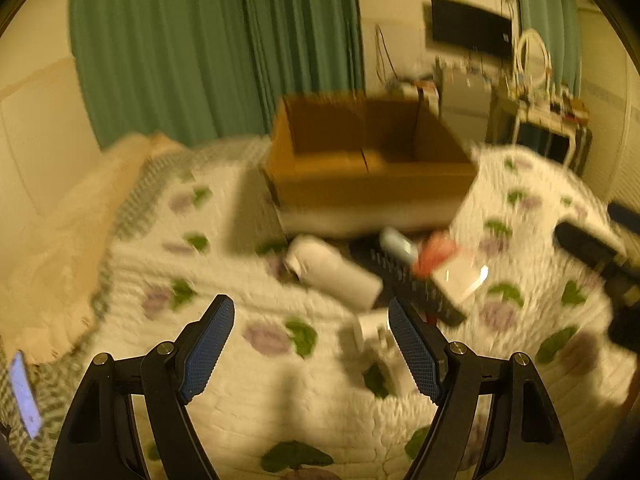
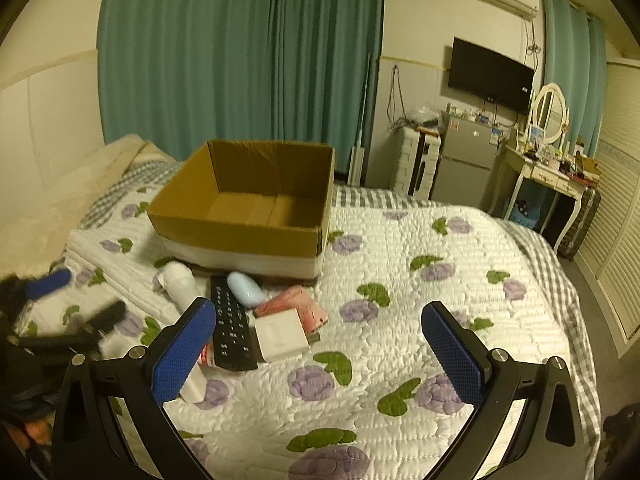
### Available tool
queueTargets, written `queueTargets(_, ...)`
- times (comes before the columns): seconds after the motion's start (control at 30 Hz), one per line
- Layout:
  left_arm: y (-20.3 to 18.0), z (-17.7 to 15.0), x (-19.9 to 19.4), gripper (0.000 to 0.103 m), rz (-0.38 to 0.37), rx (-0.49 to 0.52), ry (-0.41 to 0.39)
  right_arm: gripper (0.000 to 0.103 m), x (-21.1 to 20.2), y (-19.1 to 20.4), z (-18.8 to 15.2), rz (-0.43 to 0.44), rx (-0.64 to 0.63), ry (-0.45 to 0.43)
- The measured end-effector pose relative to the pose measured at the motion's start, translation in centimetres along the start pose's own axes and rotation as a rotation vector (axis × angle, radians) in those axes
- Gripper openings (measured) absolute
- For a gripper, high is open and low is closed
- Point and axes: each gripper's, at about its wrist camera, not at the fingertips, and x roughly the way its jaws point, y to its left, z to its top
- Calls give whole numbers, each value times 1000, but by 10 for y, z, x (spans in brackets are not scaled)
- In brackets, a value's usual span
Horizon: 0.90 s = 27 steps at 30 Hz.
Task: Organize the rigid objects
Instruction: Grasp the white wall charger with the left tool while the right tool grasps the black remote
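The quilted bed fills the lower half of both views. On it, centre-left of the right wrist view, stands the cardboard box, open at the top and, as far as I can see inside, with nothing in it yet.

I judge the organizing not yet begun: every rigid item lies in a loose cluster on the quilt, just in front of the box's near wall. Largest first:
- a white bottle lying on its side;
- a black remote control beside it;
- a pink packet, partly under a white square box;
- a pale blue oval object, resting on the remote's far end.

My right gripper hangs above the quilt at lower centre, jaws spread wide, nothing between them, the cluster near its left finger. My left gripper is likewise spread and unladen, low in its own heavily blurred view, pointing toward the same cluster with the bottle just beyond its fingertips. All five items remain to be carried into the box.
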Motion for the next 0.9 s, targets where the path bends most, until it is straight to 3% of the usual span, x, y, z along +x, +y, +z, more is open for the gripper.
queueTargets(0.2,-17,-18,31,79,-123,15,132,103,12,-2,-5,-2,12,41)
queueTargets(0.27,-25,-23,38,58,-151,40,156,103,15,-3,-6,-2,17,51)
queueTargets(0.37,-33,-29,49,40,-223,27,202,103,18,-3,-7,-4,22,61)
queueTargets(0.47,-37,-31,47,32,-245,42,193,103,22,1,-8,-11,7,76)
queueTargets(0.77,6,-12,5,25,-163,14,62,103,43,35,-5,45,-87,136)
queueTargets(0.9,33,0,4,25,-106,-11,37,94,67,65,-3,86,-169,176)
